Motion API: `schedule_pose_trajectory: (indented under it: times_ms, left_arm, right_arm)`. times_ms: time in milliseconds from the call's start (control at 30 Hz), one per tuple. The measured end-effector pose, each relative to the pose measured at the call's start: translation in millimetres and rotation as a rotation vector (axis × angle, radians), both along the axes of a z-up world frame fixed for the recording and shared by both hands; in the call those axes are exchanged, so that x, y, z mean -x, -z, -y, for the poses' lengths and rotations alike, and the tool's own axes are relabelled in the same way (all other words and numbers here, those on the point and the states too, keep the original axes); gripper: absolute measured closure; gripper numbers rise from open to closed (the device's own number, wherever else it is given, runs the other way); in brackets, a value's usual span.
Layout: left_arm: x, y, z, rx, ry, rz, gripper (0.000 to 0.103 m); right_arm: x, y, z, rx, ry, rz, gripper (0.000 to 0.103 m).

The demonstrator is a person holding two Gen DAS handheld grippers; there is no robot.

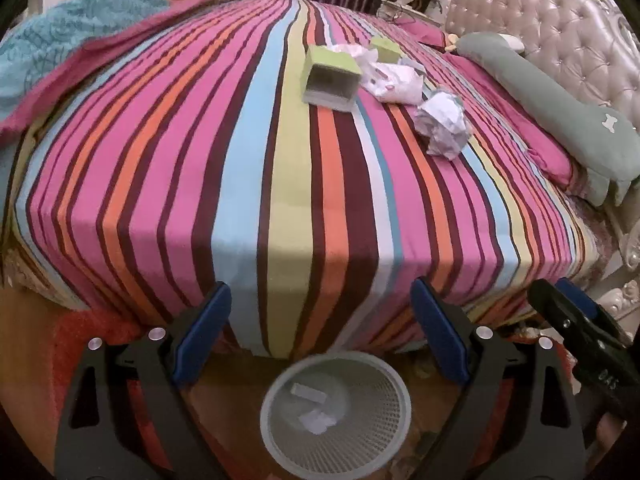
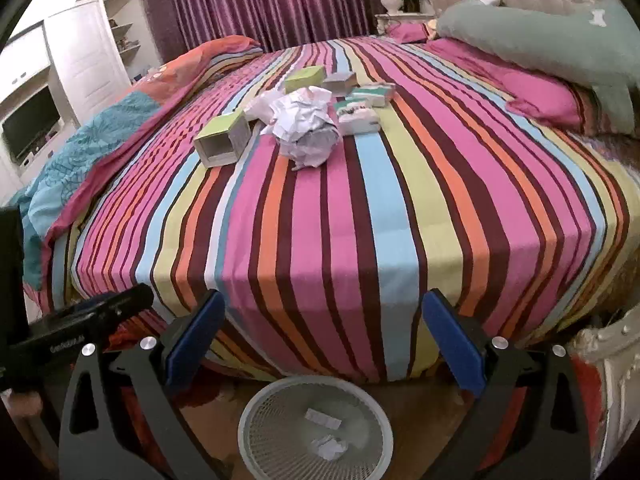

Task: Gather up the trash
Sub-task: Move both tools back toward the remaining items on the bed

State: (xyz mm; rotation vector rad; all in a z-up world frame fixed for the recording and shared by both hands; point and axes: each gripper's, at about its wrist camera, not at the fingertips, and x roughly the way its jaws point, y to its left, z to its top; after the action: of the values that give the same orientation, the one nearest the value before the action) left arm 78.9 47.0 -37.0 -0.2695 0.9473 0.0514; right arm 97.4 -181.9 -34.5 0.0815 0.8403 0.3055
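Trash lies on the striped bed [image 1: 280,168] [image 2: 360,208]: a crumpled white paper ball [image 1: 442,124] [image 2: 306,128], an open green box [image 1: 330,76] [image 2: 224,140], a second green box [image 1: 386,49] [image 2: 304,78], crumpled wrappers [image 1: 394,80] and small cartons [image 2: 362,110]. A white mesh bin [image 1: 335,412] [image 2: 316,428] stands on the floor at the bed's foot with scraps inside. My left gripper [image 1: 320,332] hangs open above the bin, nothing between its blue pads. My right gripper [image 2: 324,336] is open and bare too, also above the bin.
A green bolster pillow [image 1: 560,120] [image 2: 540,40] and pink pillows lie by the tufted headboard [image 1: 560,20]. A blue and orange quilt [image 1: 80,40] [image 2: 100,132] is bunched at the left. Purple curtains [image 2: 260,4], white cabinets [image 2: 80,52] and a nightstand stand beyond.
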Motion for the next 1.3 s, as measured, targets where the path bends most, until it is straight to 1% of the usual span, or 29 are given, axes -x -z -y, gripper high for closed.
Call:
schedule_pose_trajectory:
  times_ms: [100, 233, 400, 633, 800, 1067, 1300]
  left_arm:
    - [-8, -1, -3, 0.012, 0.000, 0.010, 0.015]
    - [-21, -3, -5, 0.034, 0.001, 0.020, 0.015]
    - [-41, -8, -5, 0.022, 0.009, 0.032, 0.015]
    - [-88, -25, -9, 0.000, 0.004, 0.061, 0.015]
    - [-127, -29, -16, 0.013, -0.014, 0.057, 0.015]
    - [-177, -28, -24, 0.036, -0.034, 0.039, 0.015]
    - [-209, -24, -28, 0.045, -0.028, 0.018, 0.015]
  right_arm:
    - [-5, -4, -6, 0.024, -0.017, 0.011, 0.008]
    - [-11, -10, -10, 0.030, -0.032, 0.022, 0.008]
    - [-25, -14, -19, 0.050, -0.056, 0.050, 0.008]
    - [-55, -15, -33, 0.062, -0.065, 0.063, 0.008]
    - [-78, -14, -41, 0.089, -0.060, 0.076, 0.008]
    - [-112, -4, -54, 0.095, -0.074, 0.043, 0.008]
    - [-131, -1, -63, 0.117, -0.096, 0.042, 0.008]
